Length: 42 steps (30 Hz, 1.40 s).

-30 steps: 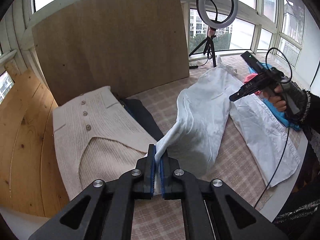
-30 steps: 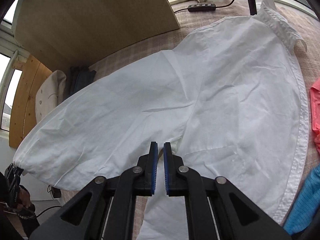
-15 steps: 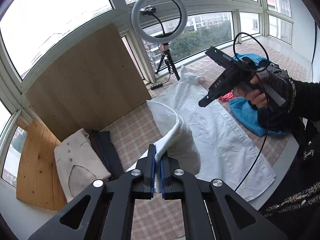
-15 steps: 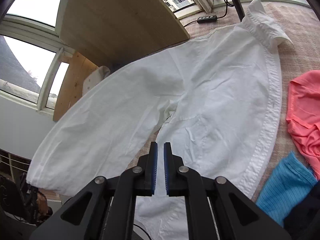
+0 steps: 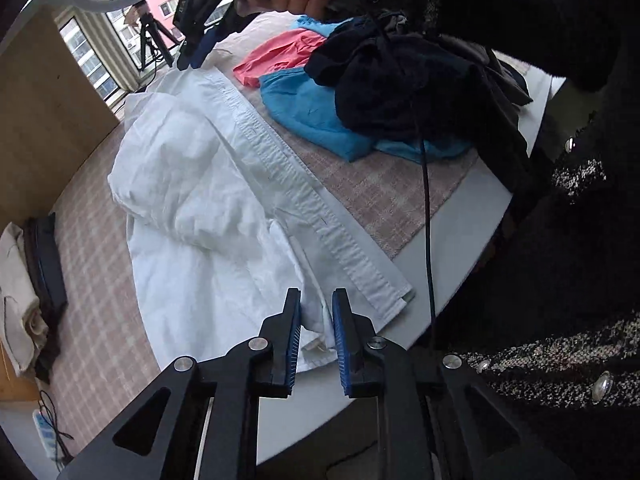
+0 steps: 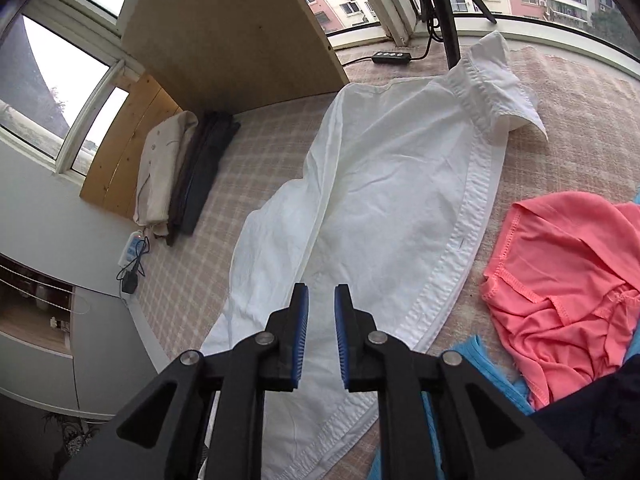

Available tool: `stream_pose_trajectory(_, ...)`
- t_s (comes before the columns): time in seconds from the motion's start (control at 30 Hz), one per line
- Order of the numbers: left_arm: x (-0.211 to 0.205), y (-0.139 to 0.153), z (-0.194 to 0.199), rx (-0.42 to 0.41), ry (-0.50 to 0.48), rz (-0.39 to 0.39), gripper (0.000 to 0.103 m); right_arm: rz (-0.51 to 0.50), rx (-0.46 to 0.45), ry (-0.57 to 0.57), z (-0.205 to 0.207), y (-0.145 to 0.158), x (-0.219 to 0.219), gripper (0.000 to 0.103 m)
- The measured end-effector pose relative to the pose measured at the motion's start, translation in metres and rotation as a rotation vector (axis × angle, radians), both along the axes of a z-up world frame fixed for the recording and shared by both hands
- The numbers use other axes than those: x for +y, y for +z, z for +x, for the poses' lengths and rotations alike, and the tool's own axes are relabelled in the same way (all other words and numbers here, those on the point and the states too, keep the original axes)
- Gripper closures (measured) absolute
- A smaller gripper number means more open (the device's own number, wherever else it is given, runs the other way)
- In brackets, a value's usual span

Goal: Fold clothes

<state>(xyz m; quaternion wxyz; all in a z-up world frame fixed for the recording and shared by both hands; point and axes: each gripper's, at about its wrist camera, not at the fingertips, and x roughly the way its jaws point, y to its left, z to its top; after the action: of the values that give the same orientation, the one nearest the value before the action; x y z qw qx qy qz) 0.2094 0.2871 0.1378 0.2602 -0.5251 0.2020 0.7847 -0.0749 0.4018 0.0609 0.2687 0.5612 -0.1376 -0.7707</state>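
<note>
Shirt: white shirt (image 5: 224, 184) flat on table, cuff between left gripper (image 5: 316, 312) fingers.
Left jaws: parted, cuff loose.
Right gripper (image 6: 321, 308): parted, empty, above shirt.

One white shirt (image 6: 384, 184), one coral garment (image 6: 560, 280), one blue garment (image 5: 316, 116), two folded garments (image 6: 180, 168).

White shirt (image 6: 384, 184) flat on checked cloth, sleeve bunched across front, collar up.

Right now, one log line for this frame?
left claw: open over cuff | right claw: open, empty | white shirt: sleeve folded in
</note>
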Motion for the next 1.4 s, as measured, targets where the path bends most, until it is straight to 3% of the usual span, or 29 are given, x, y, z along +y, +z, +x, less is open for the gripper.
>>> stream_pose_trajectory(0.17,-0.016,0.007,0.021,0.005,0.114,0.066,0.087,-0.013,0.002,0.015,-0.006,0.0,-0.01,0.088)
stream_pose_trajectory(0.3,-0.032,0.009,0.016,-0.009,0.225,0.158,0.082,0.079,0.05,0.052,-0.002,0.002,-0.02,0.083)
stream_pose_trajectory(0.4,-0.031,-0.014,-0.004,-0.043,0.296,0.166,0.074,0.111,0.053,0.088,0.003,-0.004,-0.025,0.083)
stream_pose_trajectory(0.53,-0.022,-0.059,-0.025,-0.162,0.336,0.232,0.072,0.126,0.037,0.074,-0.005,-0.021,-0.023,0.083)
stream_pose_trajectory(0.63,-0.02,-0.075,-0.037,-0.208,0.391,0.311,0.067,0.099,0.027,0.056,-0.019,-0.032,-0.02,0.082)
stream_pose_trajectory(0.77,-0.017,-0.089,-0.046,-0.244,0.436,0.358,0.066,0.033,-0.003,0.017,-0.042,-0.045,-0.02,0.071)
stream_pose_trajectory(0.87,-0.017,-0.093,-0.047,-0.249,0.474,0.402,0.074,-0.033,-0.036,-0.003,-0.057,-0.056,-0.022,0.07)
stream_pose_trajectory(0.9,-0.019,-0.093,-0.047,-0.254,0.492,0.419,0.091,-0.048,-0.046,-0.007,-0.062,-0.06,-0.024,0.07)
stream_pose_trajectory(0.93,-0.021,-0.094,-0.047,-0.258,0.508,0.434,0.096,-0.056,-0.057,-0.01,-0.065,-0.064,-0.026,0.07)
stream_pose_trajectory(1.07,-0.029,-0.087,-0.043,-0.255,0.535,0.48,0.1,-0.088,-0.104,-0.008,-0.074,-0.078,-0.038,0.071)
stream_pose_trajectory(1.13,-0.032,-0.078,-0.04,-0.238,0.531,0.498,0.1,-0.099,-0.111,0.005,-0.073,-0.08,-0.043,0.097)
stream_pose_trajectory(1.27,-0.05,-0.054,-0.033,-0.209,0.551,0.53,0.1,-0.06,-0.053,0.028,-0.067,-0.065,-0.051,0.099)
stream_pose_trajectory(1.4,-0.064,-0.053,-0.029,-0.186,0.551,0.457,0.1,0.047,0.014,0.04,-0.065,-0.059,-0.06,0.099)
